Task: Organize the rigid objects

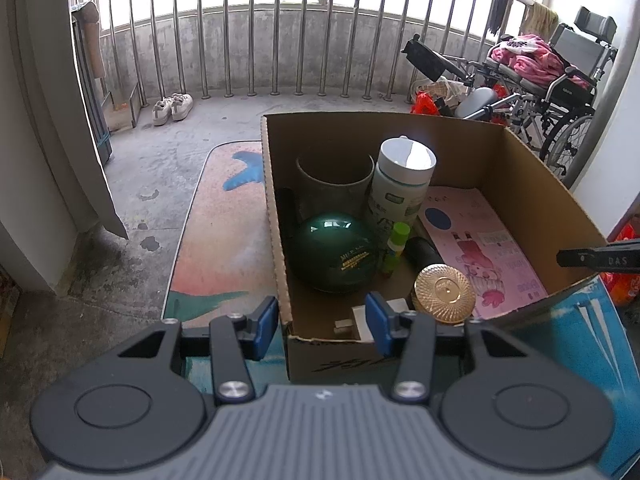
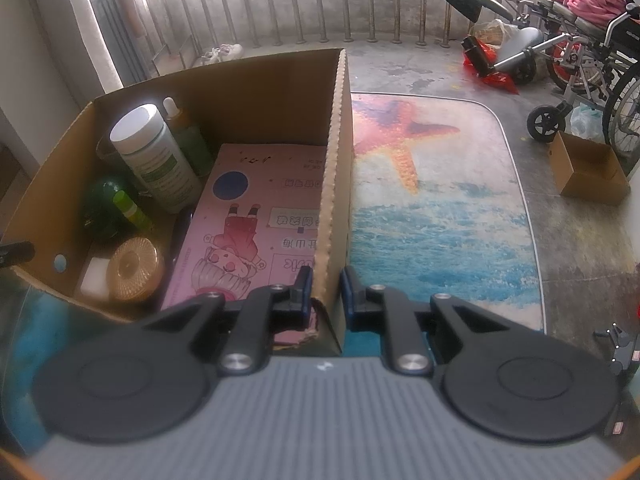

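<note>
An open cardboard box (image 1: 520,196) stands on a beach-print mat (image 1: 224,248). Inside are a dark green ball-shaped jar (image 1: 336,252), a white-capped bottle (image 1: 400,184), a grey cup (image 1: 332,184), a small lime tube (image 1: 396,244), a gold-lidded round jar (image 1: 444,294), a white block (image 1: 358,320) and a pink picture book (image 1: 484,248). My left gripper (image 1: 322,324) stands open astride the box's near left corner, its left pad (image 1: 266,320) outside the wall. My right gripper (image 2: 326,286) is shut on the box's right wall (image 2: 336,200) near the front corner.
A wheelchair (image 2: 592,40) piled with pink cloth stands at the back right. A small open carton (image 2: 588,172) sits on the concrete floor beside the mat (image 2: 432,208). White shoes (image 1: 172,108) lie by the metal railing (image 1: 280,40). A grey wall corner (image 1: 52,140) is at left.
</note>
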`<state>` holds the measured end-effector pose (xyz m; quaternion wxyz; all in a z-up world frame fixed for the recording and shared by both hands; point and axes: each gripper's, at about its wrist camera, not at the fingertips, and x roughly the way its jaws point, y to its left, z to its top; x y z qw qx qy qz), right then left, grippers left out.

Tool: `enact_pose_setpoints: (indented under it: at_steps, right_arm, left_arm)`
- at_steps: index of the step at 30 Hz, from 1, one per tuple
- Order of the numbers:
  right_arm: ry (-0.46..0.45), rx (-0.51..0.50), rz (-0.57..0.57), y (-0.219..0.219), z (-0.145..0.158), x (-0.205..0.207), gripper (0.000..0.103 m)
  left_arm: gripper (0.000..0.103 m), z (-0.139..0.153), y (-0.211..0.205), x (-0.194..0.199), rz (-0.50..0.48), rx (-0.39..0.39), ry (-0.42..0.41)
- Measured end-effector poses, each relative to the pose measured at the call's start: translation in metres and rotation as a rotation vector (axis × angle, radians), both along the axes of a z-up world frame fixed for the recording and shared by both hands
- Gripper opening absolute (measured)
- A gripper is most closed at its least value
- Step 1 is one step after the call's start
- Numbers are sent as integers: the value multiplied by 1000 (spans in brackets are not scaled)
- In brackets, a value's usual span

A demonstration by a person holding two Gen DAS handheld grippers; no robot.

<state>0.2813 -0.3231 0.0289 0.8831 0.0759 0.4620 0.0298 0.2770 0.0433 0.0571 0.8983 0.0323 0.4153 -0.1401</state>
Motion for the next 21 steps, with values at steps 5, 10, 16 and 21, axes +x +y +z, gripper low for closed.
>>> enact_pose_setpoints:
  at_steps: [5,10,16,21]
  right_arm:
    - [1,-1,3,-1,0,1,14]
    - [1,-1,4,0,-1,2,14]
    - [2,-3,3,0,-1,2,14]
    - [3,-1,1,0,-1,3,14]
  left_arm:
    - [48,0,0,0,1,-1,-1]
    - [48,0,0,0,0,-3,-1]
    - [48,0,-3,-5,2,-10,-6]
    - [49,-1,2,-6,1,-23,-7]
